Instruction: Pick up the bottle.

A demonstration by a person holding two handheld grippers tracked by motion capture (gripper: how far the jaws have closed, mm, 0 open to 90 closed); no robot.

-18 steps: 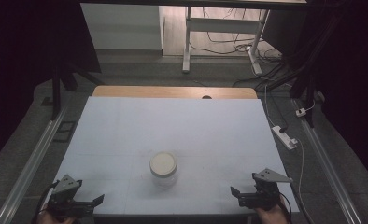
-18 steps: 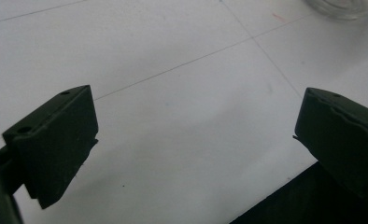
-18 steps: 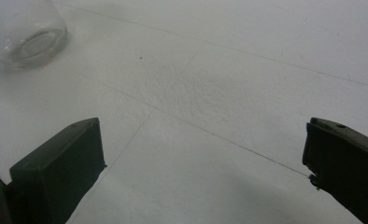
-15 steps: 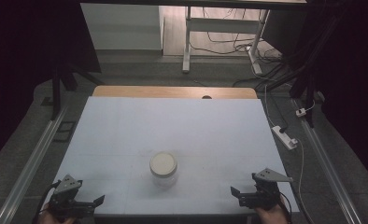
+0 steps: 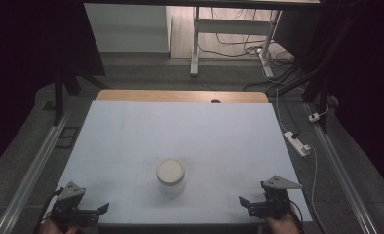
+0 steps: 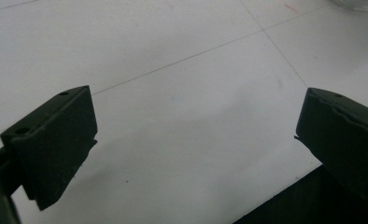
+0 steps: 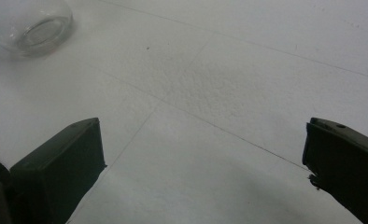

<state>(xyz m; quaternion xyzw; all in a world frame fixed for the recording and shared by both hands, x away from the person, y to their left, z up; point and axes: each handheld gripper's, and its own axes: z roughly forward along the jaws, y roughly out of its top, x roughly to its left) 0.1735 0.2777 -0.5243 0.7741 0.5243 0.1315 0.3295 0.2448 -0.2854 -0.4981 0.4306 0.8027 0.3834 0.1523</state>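
Below frame centre in the high view, a lidded glass jar [image 5: 170,176] is shown, judged rigid, slippery, breakable and best gripped around its body, while left gripper [image 5: 93,211] and right gripper [image 5: 247,203] are held wide open, empty.

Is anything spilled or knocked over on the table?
No, nothing stands out. The jar stands upright with its lid on, alone on the white table. The left gripper and the right gripper are both open, well apart from it.
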